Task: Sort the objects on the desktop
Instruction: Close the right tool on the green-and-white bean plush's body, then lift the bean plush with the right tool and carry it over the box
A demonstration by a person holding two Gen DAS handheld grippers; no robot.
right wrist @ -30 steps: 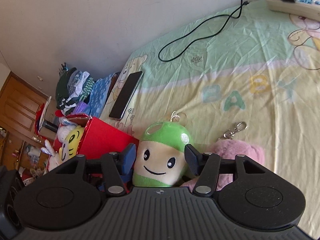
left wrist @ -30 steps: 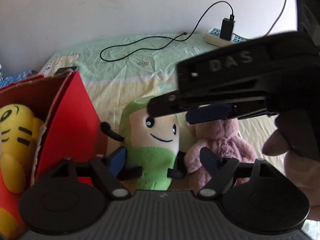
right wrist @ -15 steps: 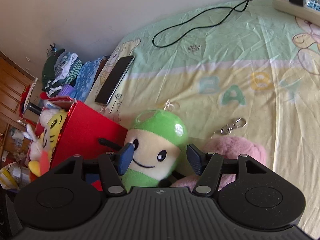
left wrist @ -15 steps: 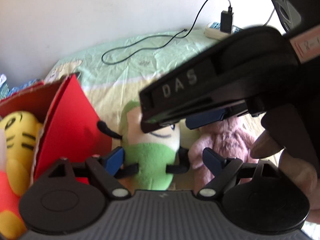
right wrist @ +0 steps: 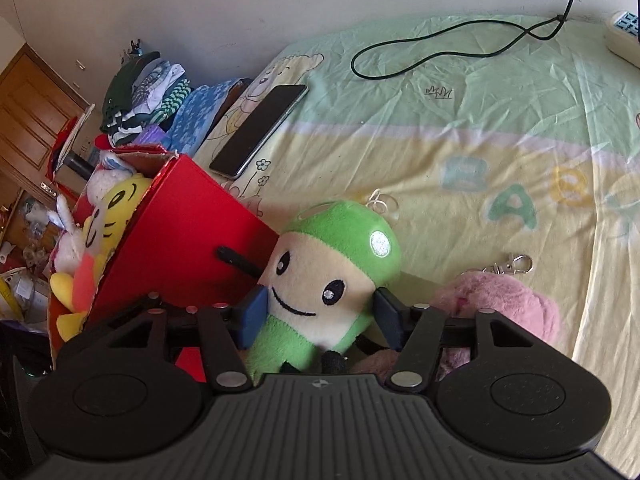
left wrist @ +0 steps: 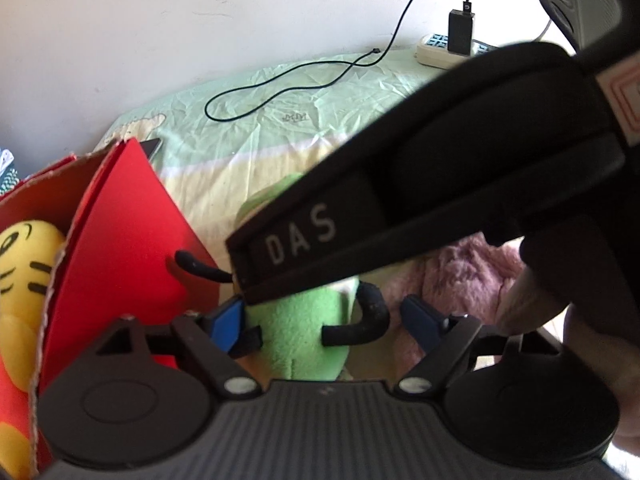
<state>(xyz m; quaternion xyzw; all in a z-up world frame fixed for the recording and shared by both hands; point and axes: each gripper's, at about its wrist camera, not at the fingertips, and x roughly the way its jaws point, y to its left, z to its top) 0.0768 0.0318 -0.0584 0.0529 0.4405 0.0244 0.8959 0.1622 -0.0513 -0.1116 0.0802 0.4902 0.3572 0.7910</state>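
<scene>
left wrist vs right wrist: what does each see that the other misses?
Left wrist only: the right gripper's body with DAS lettering crossing over the green plush, a black charger plugged into the power strip, and the left gripper open around the plush's body.

Right wrist only: the plush's face, a phone lying flat, a metal clasp, folded clothes, and the right gripper flanking the plush's head, still apart.

Both: green plush, red box, yellow tiger plush, pink plush, black cable, sheet.
</scene>
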